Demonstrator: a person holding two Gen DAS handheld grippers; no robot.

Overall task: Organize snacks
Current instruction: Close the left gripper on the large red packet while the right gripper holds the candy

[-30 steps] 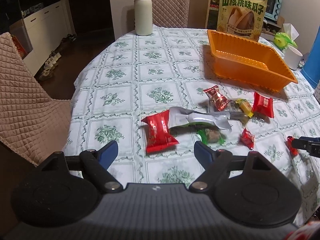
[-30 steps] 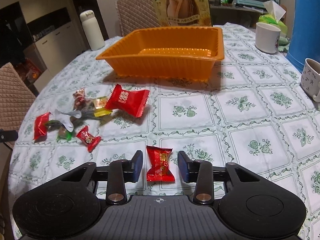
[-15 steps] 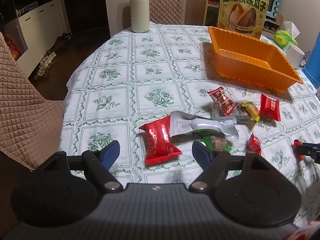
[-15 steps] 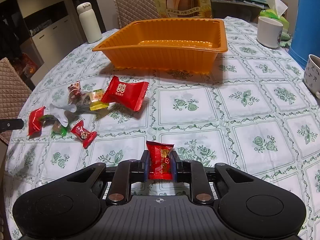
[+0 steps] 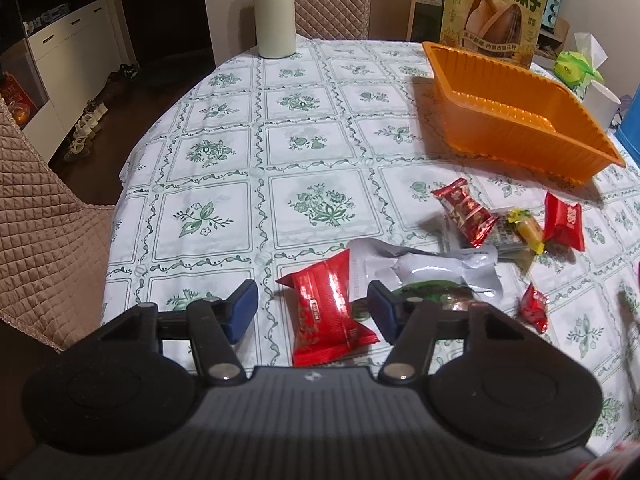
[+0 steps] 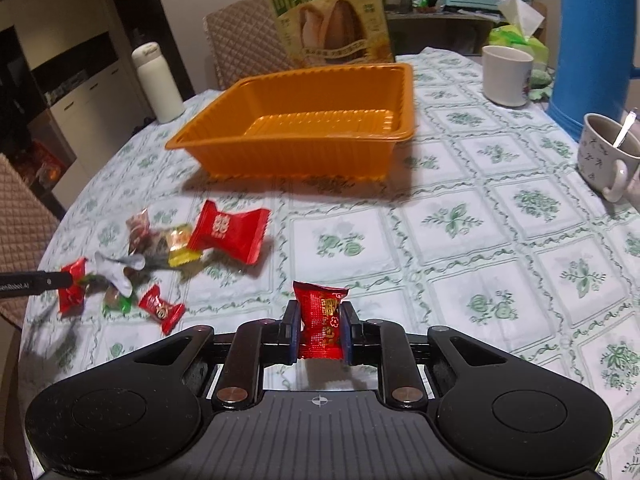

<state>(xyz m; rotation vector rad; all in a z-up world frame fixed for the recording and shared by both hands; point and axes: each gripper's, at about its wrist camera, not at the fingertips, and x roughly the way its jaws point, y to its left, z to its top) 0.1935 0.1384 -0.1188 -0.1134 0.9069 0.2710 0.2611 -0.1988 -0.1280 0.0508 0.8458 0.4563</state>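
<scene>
Short of the empty orange plastic tray, the right gripper pinches a small red foil candy, while the left gripper, fingers closing but not touching, straddles a larger red snack packet on the tabletop; next, I'd judge, carrying both trayward.

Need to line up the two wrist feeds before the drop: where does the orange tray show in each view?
Left wrist view: the orange tray sits upper right, beyond the scattered snacks.
Right wrist view: the orange tray sits upper centre, straight ahead of the right gripper, which is shut on a red snack packet.
Shared landmark: the sunflower seed bag standing just behind the tray.
</scene>
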